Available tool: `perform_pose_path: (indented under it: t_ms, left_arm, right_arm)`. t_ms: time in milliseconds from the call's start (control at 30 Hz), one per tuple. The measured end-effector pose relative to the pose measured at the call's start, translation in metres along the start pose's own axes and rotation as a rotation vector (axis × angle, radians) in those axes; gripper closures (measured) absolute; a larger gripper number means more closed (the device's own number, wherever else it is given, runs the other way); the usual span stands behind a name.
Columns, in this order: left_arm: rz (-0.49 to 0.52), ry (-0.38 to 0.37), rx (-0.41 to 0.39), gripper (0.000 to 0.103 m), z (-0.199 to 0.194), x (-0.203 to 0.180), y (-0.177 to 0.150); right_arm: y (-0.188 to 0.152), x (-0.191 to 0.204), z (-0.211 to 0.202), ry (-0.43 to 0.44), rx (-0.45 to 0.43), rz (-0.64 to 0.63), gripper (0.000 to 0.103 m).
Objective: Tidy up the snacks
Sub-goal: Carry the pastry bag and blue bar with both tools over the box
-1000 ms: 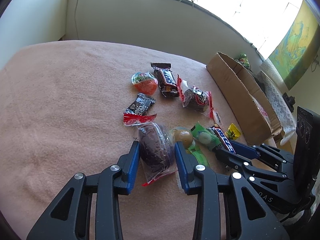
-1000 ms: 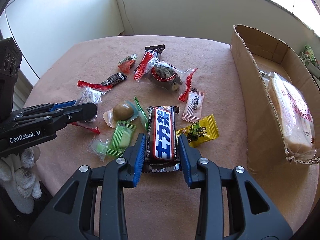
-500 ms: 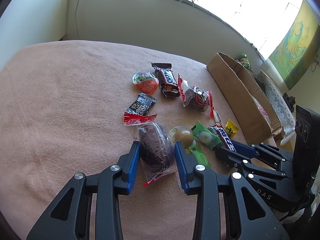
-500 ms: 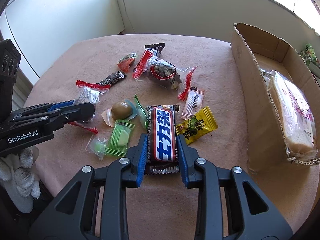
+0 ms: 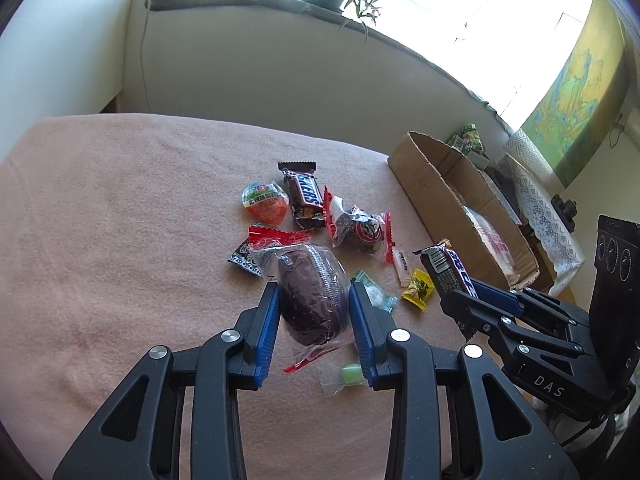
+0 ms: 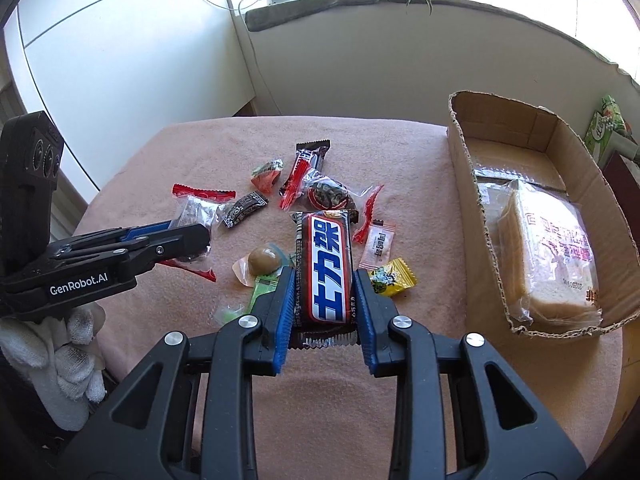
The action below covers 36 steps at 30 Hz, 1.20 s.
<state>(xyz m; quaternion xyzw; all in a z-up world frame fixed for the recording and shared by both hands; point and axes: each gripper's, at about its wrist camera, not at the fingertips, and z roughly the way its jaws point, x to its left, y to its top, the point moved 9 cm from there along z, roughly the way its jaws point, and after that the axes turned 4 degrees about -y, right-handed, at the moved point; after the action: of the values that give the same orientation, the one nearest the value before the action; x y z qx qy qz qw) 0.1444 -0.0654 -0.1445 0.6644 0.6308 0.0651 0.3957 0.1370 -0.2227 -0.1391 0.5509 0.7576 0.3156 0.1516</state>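
Note:
My left gripper (image 5: 314,293) is shut on a dark chocolate cake (image 5: 312,304) in a clear wrapper with red ends, held just above the pink cloth (image 5: 120,240). My right gripper (image 6: 325,277) is shut on a brown, red and blue chocolate bar (image 6: 326,272), which is lifted off the cloth. In the left wrist view the right gripper (image 5: 460,300) shows at the right with the bar (image 5: 450,270) sticking up from it. The right wrist view has the left gripper (image 6: 196,240) at the left. A cardboard box (image 6: 460,200) stands at the right.
Several wrapped snacks lie mid-cloth: a Snickers bar (image 5: 304,196), an orange egg (image 5: 265,204), a round cake (image 5: 360,230), a yellow candy (image 6: 392,282), a white sachet (image 6: 378,246), green candies (image 5: 350,374). A bread pack (image 6: 548,252) fills the box. A white-gloved hand (image 6: 60,360) holds the left gripper.
The right jaws closed onto the chocolate bar and rose with it. The left gripper, still shut on the cake, lifted it a little off the cloth and tilted up.

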Motion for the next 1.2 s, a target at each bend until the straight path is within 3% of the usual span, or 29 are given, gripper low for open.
perform_pose_path:
  t_ms: [300, 667, 1200]
  left_arm:
    - [0.05, -0.047, -0.035, 0.07, 0.006, -0.032, 0.028]
    - [0.124, -0.099, -0.039, 0.07, 0.04, -0.081, 0.062]
    - [0.224, -0.153, 0.012, 0.07, 0.1, -0.145, 0.085]
  right_arm:
    - [0.023, -0.024, -0.018, -0.028, -0.061, 0.031, 0.073]
    - [0.049, -0.091, -0.034, -0.105, -0.111, 0.11, 0.073]
    - [0.073, -0.185, -0.014, -0.179, -0.089, 0.2, 0.073]
